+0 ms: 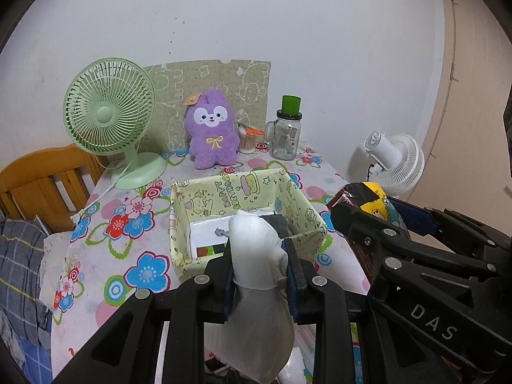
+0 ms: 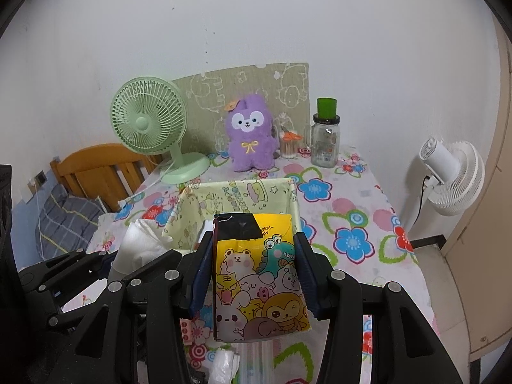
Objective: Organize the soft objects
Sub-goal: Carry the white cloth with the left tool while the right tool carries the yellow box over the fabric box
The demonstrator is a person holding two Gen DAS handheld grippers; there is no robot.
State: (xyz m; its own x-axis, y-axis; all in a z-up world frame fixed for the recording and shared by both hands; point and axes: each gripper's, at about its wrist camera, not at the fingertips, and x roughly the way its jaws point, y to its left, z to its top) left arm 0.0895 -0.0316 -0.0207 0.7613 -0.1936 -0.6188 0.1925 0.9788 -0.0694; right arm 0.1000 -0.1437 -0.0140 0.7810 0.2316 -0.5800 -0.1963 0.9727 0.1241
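Note:
My left gripper (image 1: 259, 249) is shut on a white soft cloth bundle (image 1: 256, 249), which stands up between its fingers and hangs below them, just in front of the near wall of the pale yellow fabric box (image 1: 192, 204). My right gripper (image 2: 254, 240) is shut on a yellow cartoon-printed soft pack (image 2: 259, 288), held near the box (image 2: 243, 192) on its front right side. Inside the box lie a white card (image 1: 208, 233) and a dark grey item (image 1: 280, 224). A purple plush toy (image 1: 212, 131) sits behind the box.
On the flowered tablecloth (image 1: 134, 224) stand a green desk fan (image 1: 108, 112), a glass jar with a green lid (image 1: 286, 137) and a cotton swab tub (image 1: 246, 142). A white fan (image 2: 451, 176) stands off the right edge. A wooden headboard (image 1: 38, 185) and plaid bedding (image 1: 19, 272) lie left.

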